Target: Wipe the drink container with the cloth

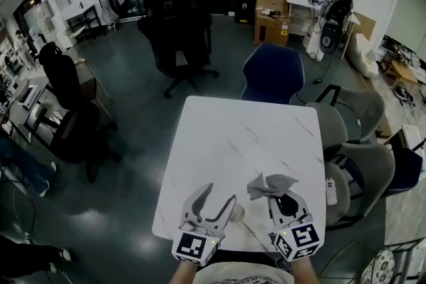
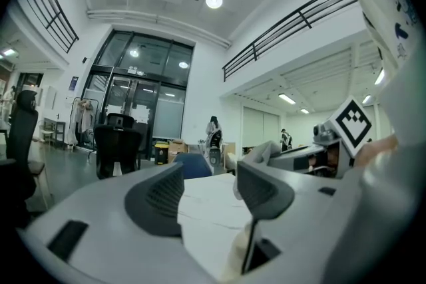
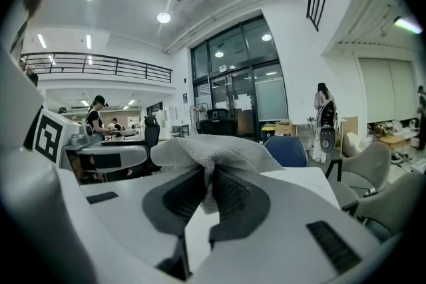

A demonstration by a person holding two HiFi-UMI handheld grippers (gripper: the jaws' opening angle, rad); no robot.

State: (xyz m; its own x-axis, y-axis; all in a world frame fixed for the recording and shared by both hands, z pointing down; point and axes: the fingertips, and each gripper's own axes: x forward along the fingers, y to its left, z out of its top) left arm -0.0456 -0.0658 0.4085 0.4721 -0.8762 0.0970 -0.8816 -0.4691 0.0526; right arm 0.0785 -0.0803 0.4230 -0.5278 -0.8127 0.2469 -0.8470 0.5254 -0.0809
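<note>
My right gripper [image 1: 278,195] hangs over the near right part of the white marble table [image 1: 233,136], shut on a crumpled grey cloth [image 1: 269,184]. In the right gripper view the cloth [image 3: 213,146] bulges up out of the closed jaws [image 3: 210,189]. Over the near table edge, my left gripper [image 1: 219,195] is open. The left gripper view shows only bare table top [image 2: 200,209] between its jaws [image 2: 210,193]. A small pale round object [image 1: 237,213] sits right beside its right jaw. I cannot tell whether this is the drink container.
A blue chair [image 1: 273,73] stands at the table's far edge, and grey chairs [image 1: 359,143] crowd its right side. A black office chair [image 1: 180,43] is further back on the dark floor. A small white device [image 1: 331,191] lies by the table's right edge.
</note>
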